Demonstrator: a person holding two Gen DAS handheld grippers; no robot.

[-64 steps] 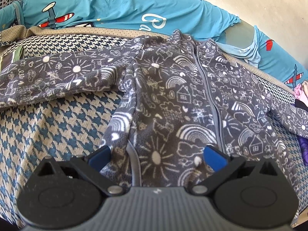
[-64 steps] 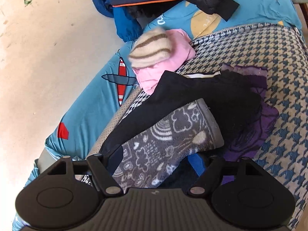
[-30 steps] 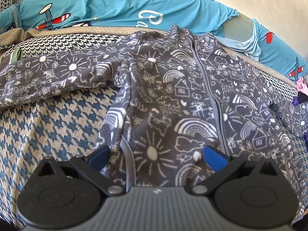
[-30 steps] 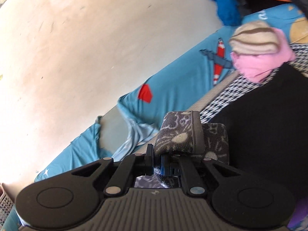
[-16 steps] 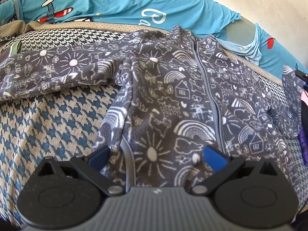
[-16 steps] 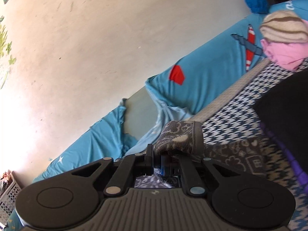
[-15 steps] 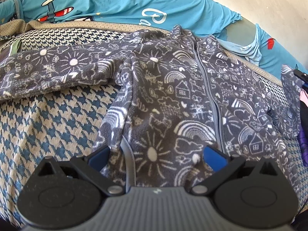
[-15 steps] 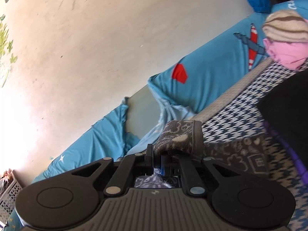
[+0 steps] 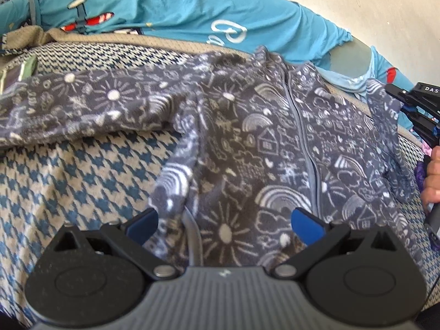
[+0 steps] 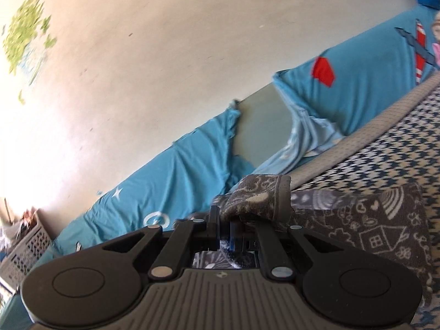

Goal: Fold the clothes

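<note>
Two tongs in play. Left gripper (image 9: 225, 221) has jaws wide apart, blue pads either side of the hem of the grey doodle-print fleece jacket (image 9: 247, 148), pressing on nothing. The jacket lies zip-up flat on the houndstooth blanket (image 9: 68, 170), spreading away straight ahead of the left gripper; one sleeve runs out to its far left across the blanket. The other sleeve (image 9: 385, 126) is lifted on its right, folded in toward the jacket body.

Right gripper (image 10: 225, 229) is clamped tight on the sleeve cuff (image 10: 261, 200); the cuff bunches just above its closed fingertips, and the rest of that sleeve trails off to its right over the blanket. In the left wrist view the right gripper comes in at the right edge, with a hand (image 9: 432, 177) on its handle.

Beyond both, teal airplane-print bedding (image 9: 170, 8) runs along the blanket's far edge against a pale wall (image 10: 137, 55). A white plastic basket (image 10: 24, 250) sits far left of the right gripper.
</note>
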